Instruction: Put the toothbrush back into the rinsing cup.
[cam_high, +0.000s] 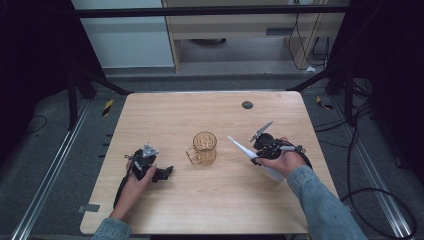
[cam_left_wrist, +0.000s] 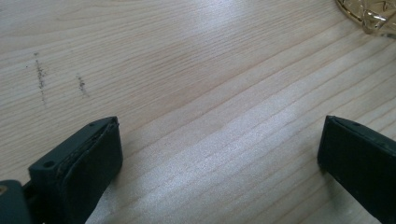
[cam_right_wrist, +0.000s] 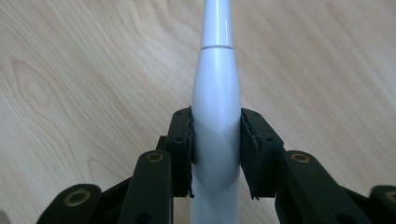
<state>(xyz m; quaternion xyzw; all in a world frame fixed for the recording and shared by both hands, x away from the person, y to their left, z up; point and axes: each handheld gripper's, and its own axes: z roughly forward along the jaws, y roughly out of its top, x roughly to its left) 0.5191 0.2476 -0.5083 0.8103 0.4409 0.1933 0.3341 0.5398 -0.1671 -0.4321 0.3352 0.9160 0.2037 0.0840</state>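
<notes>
A clear amber glass mug (cam_high: 204, 148) stands near the middle of the wooden table (cam_high: 210, 195), its handle turned to the left. My right gripper (cam_high: 256, 156) is shut on a white electric toothbrush (cam_high: 242, 148), whose thin neck points up-left toward the mug. The right gripper view has both black pads (cam_right_wrist: 180, 149) pressed on the toothbrush handle (cam_right_wrist: 216, 112). My left gripper (cam_high: 167, 173) lies low on the table left of the mug, open. In the left gripper view its jaws stand wide apart over bare wood, with the mug's base (cam_left_wrist: 369, 14) at the top right corner.
A small dark round disc (cam_high: 247, 105) sits near the table's far edge. Black frame posts and cables stand on the floor around the table. Faint dark scuff marks (cam_left_wrist: 42, 77) streak the wood ahead of the left gripper.
</notes>
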